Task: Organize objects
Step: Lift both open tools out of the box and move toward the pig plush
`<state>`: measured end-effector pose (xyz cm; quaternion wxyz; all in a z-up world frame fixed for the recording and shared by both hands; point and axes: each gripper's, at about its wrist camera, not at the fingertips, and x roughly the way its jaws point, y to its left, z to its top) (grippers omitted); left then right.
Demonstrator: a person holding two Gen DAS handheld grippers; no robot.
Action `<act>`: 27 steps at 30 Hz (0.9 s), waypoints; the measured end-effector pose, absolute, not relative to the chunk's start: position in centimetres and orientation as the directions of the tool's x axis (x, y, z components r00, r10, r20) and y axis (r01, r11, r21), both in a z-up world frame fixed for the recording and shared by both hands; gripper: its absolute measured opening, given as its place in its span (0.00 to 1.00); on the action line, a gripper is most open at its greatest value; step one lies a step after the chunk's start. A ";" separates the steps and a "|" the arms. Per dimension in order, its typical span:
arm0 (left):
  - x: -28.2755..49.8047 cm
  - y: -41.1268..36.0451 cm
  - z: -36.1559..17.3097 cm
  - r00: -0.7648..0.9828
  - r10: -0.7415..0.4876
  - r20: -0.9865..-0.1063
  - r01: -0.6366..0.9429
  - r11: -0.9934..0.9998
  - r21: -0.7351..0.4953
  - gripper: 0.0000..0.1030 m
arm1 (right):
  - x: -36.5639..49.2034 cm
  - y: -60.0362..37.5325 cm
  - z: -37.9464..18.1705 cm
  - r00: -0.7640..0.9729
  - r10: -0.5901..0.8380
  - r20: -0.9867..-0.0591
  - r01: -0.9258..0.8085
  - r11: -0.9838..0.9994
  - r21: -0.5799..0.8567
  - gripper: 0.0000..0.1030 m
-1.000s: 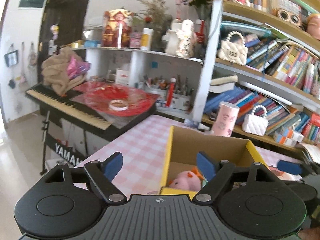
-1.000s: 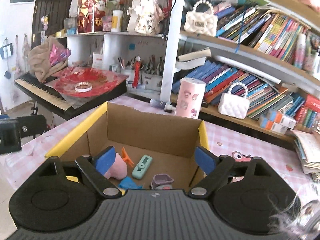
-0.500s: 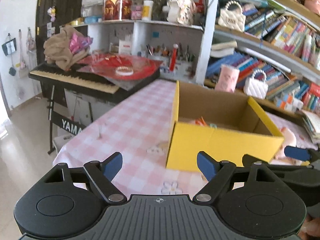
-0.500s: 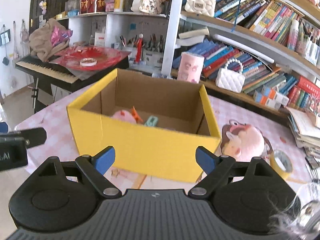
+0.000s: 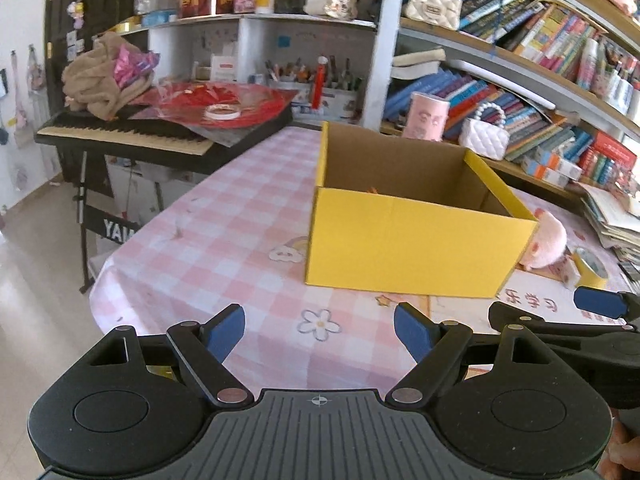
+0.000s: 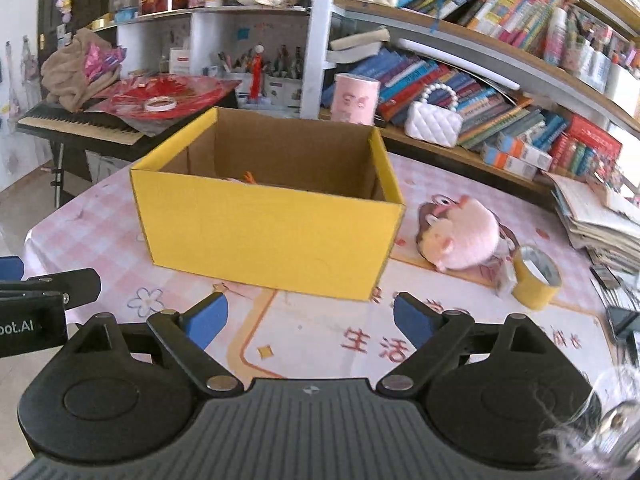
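Yellow box point(image 6: 268, 236) sits open-topped on the pink checked tablecloth point(image 5: 208, 232); an orange bit shows inside, the rest hidden by its near wall. Pink plush toy point(image 6: 460, 236) lies just beside the box's right end, a yellow tape roll point(image 6: 536, 276) near it, farther from the box. Left gripper point(image 5: 319, 330) and right gripper point(image 6: 310, 318) both hover short of the box, jaws spread, holding nothing.

Bright daylight, strong fisheye bending, slight softness throughout

Both views are evenly lit, with the floor point(image 5: 24, 280) at the left washed out pale. The bookshelves point(image 6: 500, 60) curve sharply toward the edges, and dark corners frame each view. The yellow box point(image 6: 264, 232) casts only a faint shadow on the worktop point(image 5: 224, 240). A hazy blurred smear covers the right view's lower right corner.
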<state>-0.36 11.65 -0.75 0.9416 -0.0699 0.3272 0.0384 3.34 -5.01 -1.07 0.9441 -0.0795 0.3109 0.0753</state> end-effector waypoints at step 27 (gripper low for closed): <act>1.0 3.0 -1.4 0.730 -0.221 -0.647 0.185 0.975 -0.124 0.81 | -0.7 -14.5 -1.5 0.767 -0.157 -0.622 0.124 0.988 -0.097 0.89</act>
